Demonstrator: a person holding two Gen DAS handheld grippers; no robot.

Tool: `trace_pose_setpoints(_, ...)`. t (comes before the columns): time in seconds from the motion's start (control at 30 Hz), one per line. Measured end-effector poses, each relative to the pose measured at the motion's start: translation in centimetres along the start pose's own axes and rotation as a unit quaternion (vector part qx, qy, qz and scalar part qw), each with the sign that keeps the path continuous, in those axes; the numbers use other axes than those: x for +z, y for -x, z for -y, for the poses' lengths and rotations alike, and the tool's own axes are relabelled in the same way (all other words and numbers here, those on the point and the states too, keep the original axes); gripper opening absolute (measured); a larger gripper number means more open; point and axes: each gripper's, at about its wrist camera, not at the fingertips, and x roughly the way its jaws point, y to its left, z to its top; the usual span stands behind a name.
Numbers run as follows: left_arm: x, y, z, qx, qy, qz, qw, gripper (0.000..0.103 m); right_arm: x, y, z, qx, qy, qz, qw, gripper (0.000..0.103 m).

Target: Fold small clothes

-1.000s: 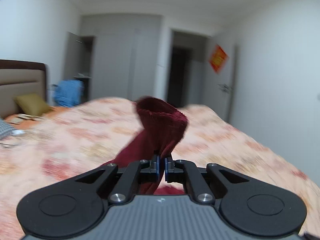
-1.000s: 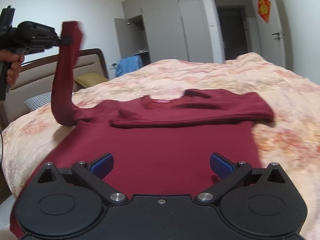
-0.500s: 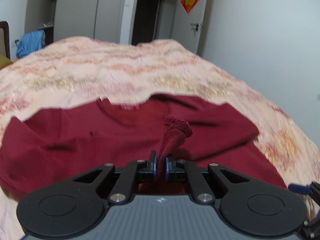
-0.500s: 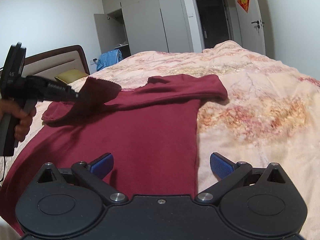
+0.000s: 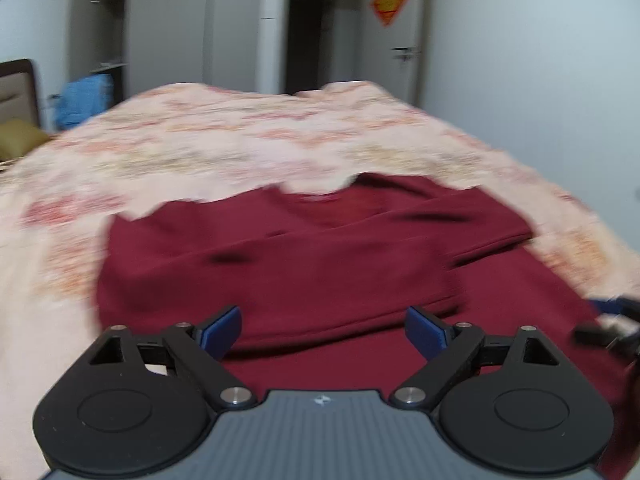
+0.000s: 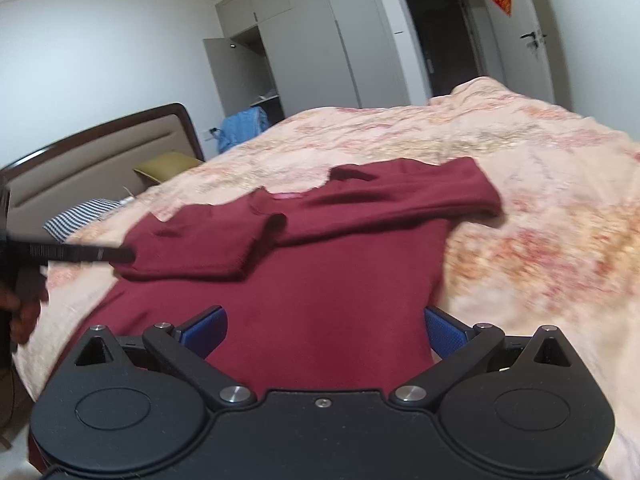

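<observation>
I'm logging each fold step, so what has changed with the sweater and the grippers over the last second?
The left gripper carried the sweater's left sleeve down from high in the air and across the chest, then its jaws have just been opening, letting the sleeve go; nothing is between them now. The other sleeve stayed folded across the maroon sweater, and the right gripper stayed open and empty.
</observation>
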Motion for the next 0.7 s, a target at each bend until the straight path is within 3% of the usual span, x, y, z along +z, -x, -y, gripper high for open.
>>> trace_pose_setpoints(0.13, -1.6, 0.4, -4.2, 0.101, -0.007, -0.014, 0.9948, 0.095, 1.7, -1.9, -1.0, 0.017, 0.010, -0.002, 1.000, 0.102)
trace_pose_setpoints(0.23, -2.3, -0.2, -6.9, 0.143, -0.024, -0.015, 0.9894, 0.095, 3.2, -3.7, -1.9, 0.028, 0.029, -0.002, 0.999, 0.095)
trace_pose_setpoints(0.3, -2.6, -1.1, -8.1, 0.156, -0.043, -0.021, 0.9866, 0.094, 4.4, -5.0, -2.5, 0.038, 0.049, 0.000, 0.998, 0.080)
trace_pose_setpoints(0.5, -2.2, -3.4, -8.8, 0.166, -0.128, 0.007, 0.9778, 0.093, 7.1, -9.1, -4.8, 0.053, 0.099, -0.016, 0.994, 0.079)
trace_pose_setpoints(0.7, -2.5, -4.4, -8.9, 0.169, -0.164, 0.030, 0.9714, 0.079, 8.4, -13.3, -5.3, 0.063, 0.106, -0.057, 0.991, 0.075)
